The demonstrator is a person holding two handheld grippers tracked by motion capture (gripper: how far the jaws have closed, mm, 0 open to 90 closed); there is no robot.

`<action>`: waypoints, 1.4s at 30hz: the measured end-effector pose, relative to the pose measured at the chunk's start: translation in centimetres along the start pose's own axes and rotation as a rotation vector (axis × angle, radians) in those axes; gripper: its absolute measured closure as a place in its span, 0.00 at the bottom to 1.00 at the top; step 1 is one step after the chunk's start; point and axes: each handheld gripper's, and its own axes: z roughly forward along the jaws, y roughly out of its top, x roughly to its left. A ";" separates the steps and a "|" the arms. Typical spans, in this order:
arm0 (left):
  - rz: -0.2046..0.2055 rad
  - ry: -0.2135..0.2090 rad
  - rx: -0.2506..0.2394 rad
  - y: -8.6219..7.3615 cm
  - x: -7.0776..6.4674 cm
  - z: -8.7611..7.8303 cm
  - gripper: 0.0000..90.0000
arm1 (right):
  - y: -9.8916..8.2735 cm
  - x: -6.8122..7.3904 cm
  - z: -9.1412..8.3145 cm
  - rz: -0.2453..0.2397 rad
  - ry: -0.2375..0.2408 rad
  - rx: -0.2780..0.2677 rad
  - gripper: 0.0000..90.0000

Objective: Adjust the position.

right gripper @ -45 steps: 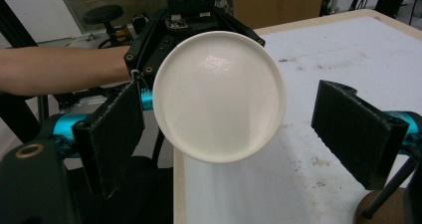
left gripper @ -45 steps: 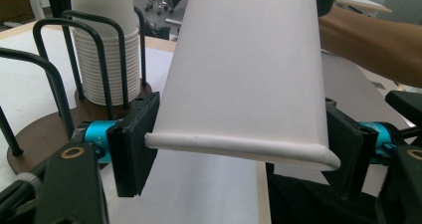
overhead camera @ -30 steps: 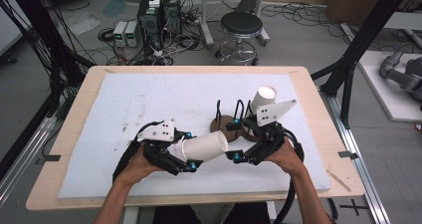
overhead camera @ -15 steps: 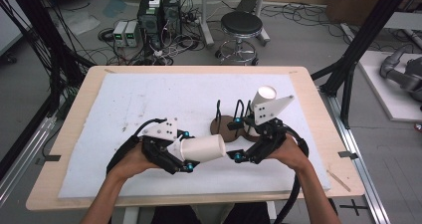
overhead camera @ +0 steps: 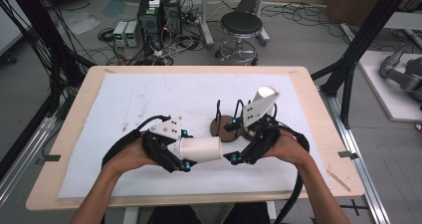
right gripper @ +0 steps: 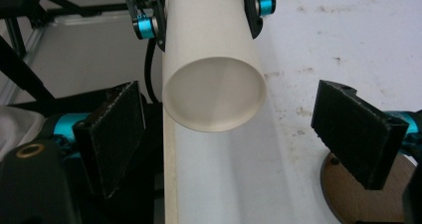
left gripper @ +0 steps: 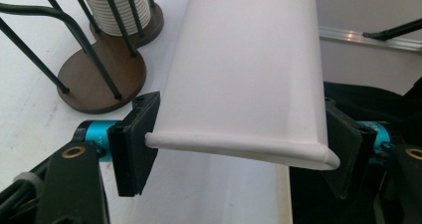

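Note:
A white paper cup [overhead camera: 201, 149] lies level above the white mat, near the table's front. My left gripper [overhead camera: 185, 158] is shut on its rim end, and in the left gripper view the pads [left gripper: 134, 144] squeeze the rolled rim of the cup [left gripper: 244, 69] flat. My right gripper [overhead camera: 233, 157] faces the cup's base from the right, open. In the right gripper view its pads [right gripper: 112, 134] stand wide apart, clear of the cup [right gripper: 214, 92].
Just behind the grippers stands a brown wooden cup rack [overhead camera: 224, 127] with black wire rods, holding a stack of white cups [overhead camera: 266, 91]; the rack's base [left gripper: 102, 72] and the stack [left gripper: 114, 7] lie close ahead of the left gripper. The white mat [overhead camera: 149, 99] covers the wooden table [overhead camera: 64, 134].
The left forearm has swung slightly outward. Both grippers and the cup stay where they were.

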 end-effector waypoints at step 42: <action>0.076 0.027 0.272 2.8 -0.3 1.0 0.30 | 3.0 0.8 4.3 -0.072 0.000 0.210 0.15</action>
